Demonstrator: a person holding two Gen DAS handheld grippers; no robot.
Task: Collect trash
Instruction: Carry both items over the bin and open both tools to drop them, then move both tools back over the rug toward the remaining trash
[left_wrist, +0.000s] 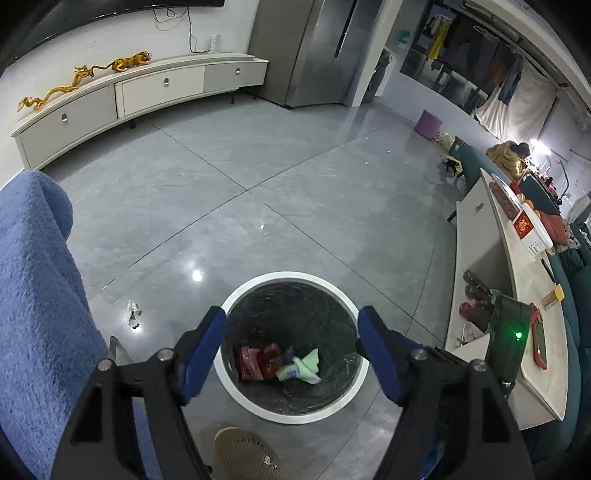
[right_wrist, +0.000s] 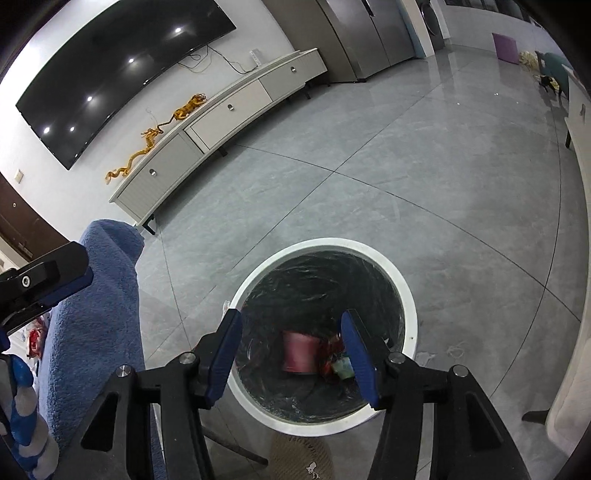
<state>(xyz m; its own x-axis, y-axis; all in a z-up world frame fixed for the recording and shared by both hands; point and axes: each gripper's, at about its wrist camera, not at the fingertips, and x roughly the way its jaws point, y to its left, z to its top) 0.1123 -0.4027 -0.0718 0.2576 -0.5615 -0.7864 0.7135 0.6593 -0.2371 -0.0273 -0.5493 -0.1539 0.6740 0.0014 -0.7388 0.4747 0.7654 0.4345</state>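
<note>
White-rimmed bin (left_wrist: 236, 295) faces upward beneath both spread claws.

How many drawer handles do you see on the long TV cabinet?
3, spaced along the cabinet front in the left wrist view: left handle, middle handle, right handle. No others show.

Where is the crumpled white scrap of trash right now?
Left wrist view: the white scrap lies on the grey floor, left of the trash bin, beside the blue towel.
</note>
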